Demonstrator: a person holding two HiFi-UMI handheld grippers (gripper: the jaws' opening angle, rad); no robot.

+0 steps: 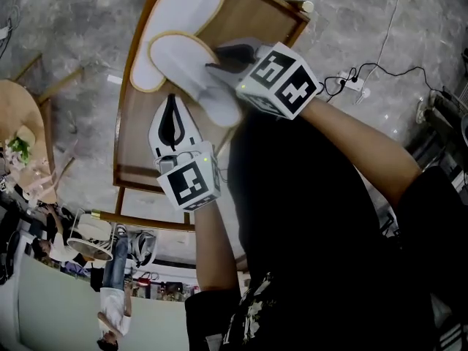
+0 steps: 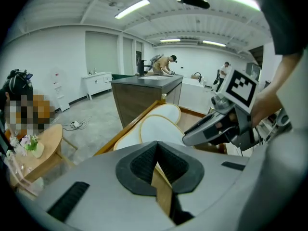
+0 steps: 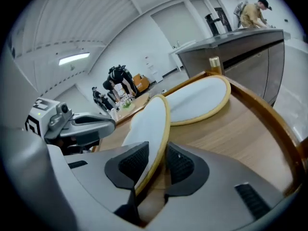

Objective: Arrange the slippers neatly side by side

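Slippers both on the wooden surface (image 1: 252, 20): far slipper (image 1: 183, 13) flat, near slipper (image 1: 191, 70) tipped on edge between the wide-spread jaws of my right hand-held gripper (image 3: 156, 160). My left hand-held gripper (image 2: 156, 159) is closed tight, holding nothing.

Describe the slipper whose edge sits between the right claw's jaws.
It is a flat white slipper with a tan rim, apparently soft fabric or foam. It sits tilted, not flat, on the wooden table with a raised rim, next to the second white slipper, which lies flat. Its rim runs between the open jaws of the right claw; a gap shows on one side.
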